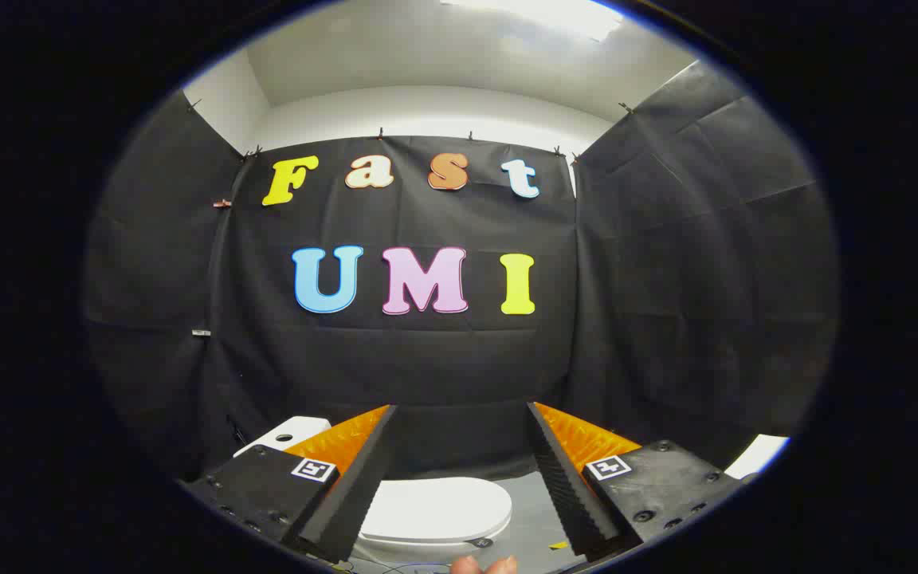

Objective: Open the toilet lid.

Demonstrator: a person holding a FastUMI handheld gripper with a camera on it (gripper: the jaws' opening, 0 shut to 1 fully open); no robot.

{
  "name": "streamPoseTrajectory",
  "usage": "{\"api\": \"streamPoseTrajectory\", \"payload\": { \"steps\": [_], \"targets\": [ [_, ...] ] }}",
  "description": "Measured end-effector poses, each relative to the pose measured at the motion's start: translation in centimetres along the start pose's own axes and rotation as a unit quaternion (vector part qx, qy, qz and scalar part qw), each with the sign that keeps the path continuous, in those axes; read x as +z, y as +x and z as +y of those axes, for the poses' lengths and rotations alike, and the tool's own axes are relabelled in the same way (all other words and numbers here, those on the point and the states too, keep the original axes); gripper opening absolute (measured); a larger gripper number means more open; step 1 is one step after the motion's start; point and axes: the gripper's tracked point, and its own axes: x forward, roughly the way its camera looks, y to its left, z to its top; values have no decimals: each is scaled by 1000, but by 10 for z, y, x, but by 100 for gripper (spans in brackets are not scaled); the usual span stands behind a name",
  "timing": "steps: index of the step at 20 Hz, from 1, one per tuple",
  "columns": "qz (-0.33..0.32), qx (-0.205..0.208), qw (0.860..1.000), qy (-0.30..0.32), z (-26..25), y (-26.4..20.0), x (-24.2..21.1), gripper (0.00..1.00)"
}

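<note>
A white toilet stands low on the grey floor, its lid (437,509) lying flat and closed on the bowl. The white tank (288,434) shows behind the left finger. My gripper (460,414) hangs well above the toilet, open, with a wide gap and nothing between its orange and black fingers (351,470). The closed lid shows through that gap, far below and beyond the fingertips.
Black cloth walls close the booth on three sides right behind the toilet. A white object (758,456) shows past the right finger. Fingertips of a person's hand (484,565) show below the toilet. Grey floor (535,518) lies right of the bowl.
</note>
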Motion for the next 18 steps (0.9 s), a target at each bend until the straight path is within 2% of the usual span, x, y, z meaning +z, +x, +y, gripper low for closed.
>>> {"api": "streamPoseTrajectory", "payload": {
  "steps": [7, 13, 18],
  "targets": [
    [5, 23, 1000, -13, 13, 1, -7, 98],
    [-18, 28, 999, -33, 21, 2, -2, 98],
    [-17, 32, 999, -14, 24, 5, -9, 98]
  ]
}}
